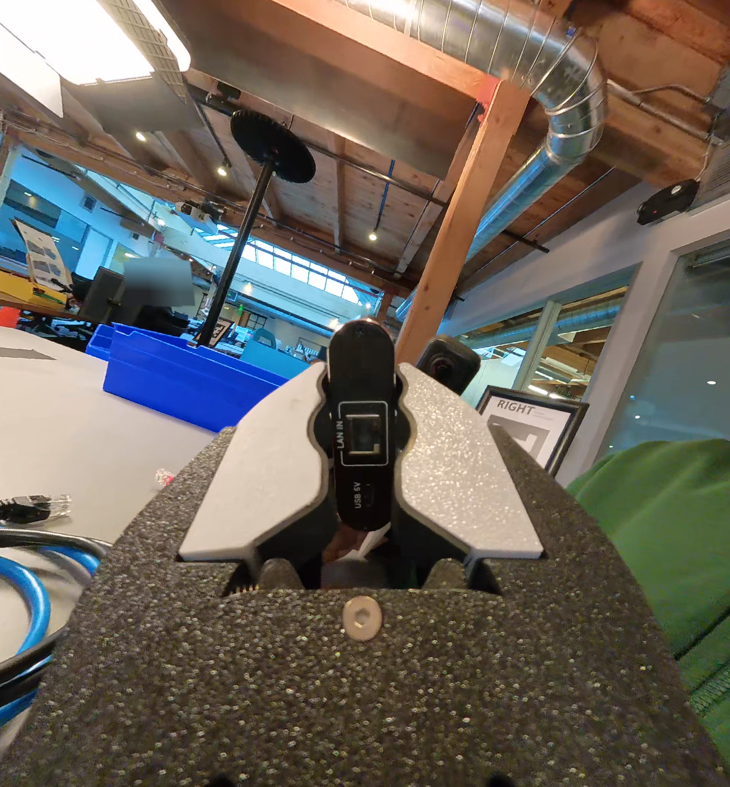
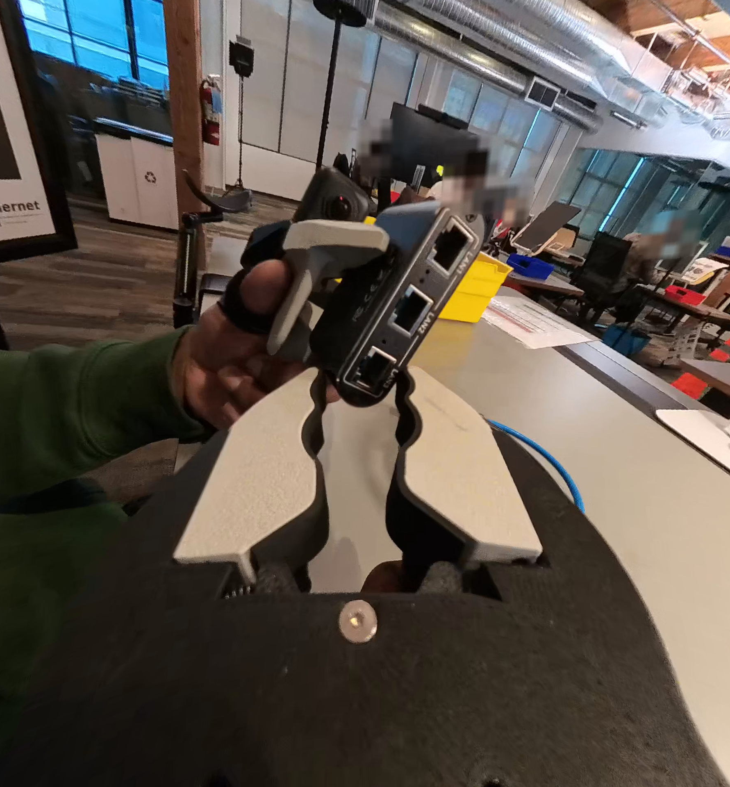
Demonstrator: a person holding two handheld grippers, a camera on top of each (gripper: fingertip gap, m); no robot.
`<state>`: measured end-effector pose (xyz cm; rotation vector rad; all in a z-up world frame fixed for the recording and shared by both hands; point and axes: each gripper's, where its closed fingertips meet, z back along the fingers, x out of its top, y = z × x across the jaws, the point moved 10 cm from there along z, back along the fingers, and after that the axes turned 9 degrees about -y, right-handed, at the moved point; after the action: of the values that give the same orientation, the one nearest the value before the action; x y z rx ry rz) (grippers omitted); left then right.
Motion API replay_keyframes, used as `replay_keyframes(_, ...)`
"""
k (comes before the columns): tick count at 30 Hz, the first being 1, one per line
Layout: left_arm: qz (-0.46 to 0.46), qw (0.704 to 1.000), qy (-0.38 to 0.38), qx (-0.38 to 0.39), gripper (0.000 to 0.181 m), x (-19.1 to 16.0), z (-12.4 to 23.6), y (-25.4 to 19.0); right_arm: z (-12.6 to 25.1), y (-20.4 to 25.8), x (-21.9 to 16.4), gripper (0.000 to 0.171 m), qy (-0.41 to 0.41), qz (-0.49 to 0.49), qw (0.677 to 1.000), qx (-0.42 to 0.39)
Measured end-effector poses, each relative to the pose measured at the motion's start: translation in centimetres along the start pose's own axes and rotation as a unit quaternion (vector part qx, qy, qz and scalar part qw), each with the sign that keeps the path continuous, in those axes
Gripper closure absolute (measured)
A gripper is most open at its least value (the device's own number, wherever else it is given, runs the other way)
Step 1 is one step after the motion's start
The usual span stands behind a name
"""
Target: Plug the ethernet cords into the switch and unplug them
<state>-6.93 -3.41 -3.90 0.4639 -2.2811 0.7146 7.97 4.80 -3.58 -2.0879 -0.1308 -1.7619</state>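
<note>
Nothing is plugged in yet, as far as can be seen.

Far left on the table point(image 1: 77, 409): a black cord point(image 1: 22, 509) is seen lying loose, its clear plug free and pointing right, with a blue cord point(image 1: 26, 592) coiled just below it. Neither is held, and neither is near a port.

Centre: the switch point(image 1: 363, 430) is clamped upright in the left gripper point(image 1: 361, 419), lifted off the table. The one port on the face shown there is empty.

Right wrist view: the same switch point(image 2: 401, 298) is seen from its other face, tilted and gripped by the left gripper point(image 2: 337, 272). Three ports are shown; the upper two are clearly empty and the lowest looks empty, though partly hidden. The right gripper point(image 2: 361, 396) is released, jaws apart with nothing between them, its tips just below the switch's lower end.

Judged state: only the pick-up of the switch is done. Left to do: a cord has to be fetched, plugs seated, then pulled out again.
</note>
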Motion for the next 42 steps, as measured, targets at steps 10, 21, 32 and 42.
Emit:
replay_keyframes(10,-0.018,0.999,0.033,0.016,0.154,0.0,-0.1,-0.1,0.2,-0.3,-0.3,0.140,0.007,0.008,1.000,-0.005)
replay_keyframes(21,-0.049,0.995,0.084,0.031,0.154,-0.4,-0.1,-0.3,0.5,-0.6,-0.3,0.141,0.007,-0.023,1.000,0.017)
replay_keyframes(32,-0.034,0.995,0.095,0.001,0.156,-0.5,-0.1,-0.5,0.7,-0.7,-0.3,0.145,0.001,-0.053,0.997,0.054)
replay_keyframes(42,-0.054,0.995,0.036,0.071,0.156,0.6,0.7,0.6,5.4,-4.4,2.6,0.144,0.038,-0.043,0.998,-0.035)
